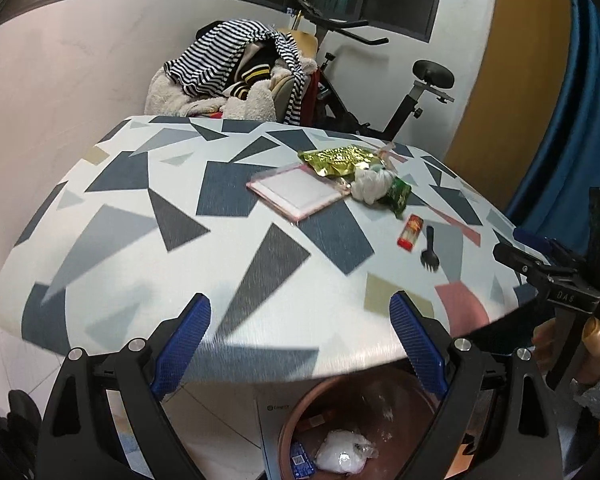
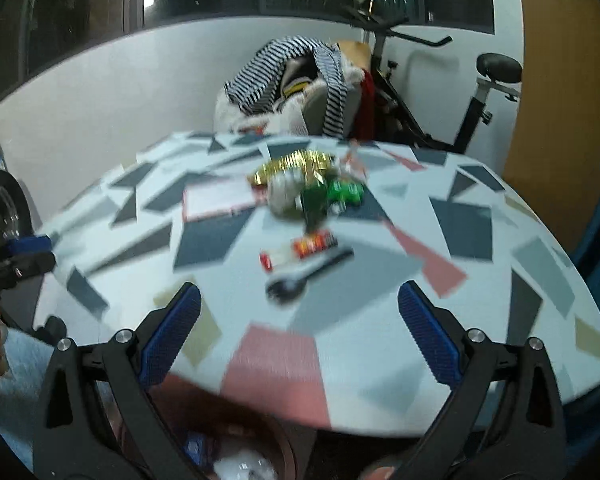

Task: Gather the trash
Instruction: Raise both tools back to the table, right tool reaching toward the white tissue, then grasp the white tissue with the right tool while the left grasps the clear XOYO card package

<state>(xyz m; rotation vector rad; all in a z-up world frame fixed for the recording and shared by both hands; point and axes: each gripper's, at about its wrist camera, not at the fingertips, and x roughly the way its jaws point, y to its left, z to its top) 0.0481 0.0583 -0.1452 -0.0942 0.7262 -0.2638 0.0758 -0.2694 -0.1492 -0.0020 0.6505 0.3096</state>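
1. The left claw [image 1: 300, 320] is hanging wide open and empty at the lower centre of its view.
2. The right claw [image 2: 300, 312] is likewise gaping, gripping nothing.
3. Gold foil wrapper [image 1: 334, 160], white crumpled tissue [image 1: 370, 186], red packet [image 1: 410, 232] and black plastic spork [image 1: 428, 250] are lying right of centre on the patterned worktop [image 1: 140, 200].
4. The brown round bin [image 1: 364, 420] is sitting at the bottom edge, below the worktop.

Wrappers [image 1: 334, 160], tissue wad [image 1: 370, 184], spork [image 1: 428, 250] on table [image 1: 140, 240] far-right; bin [image 1: 300, 420] below near edge.
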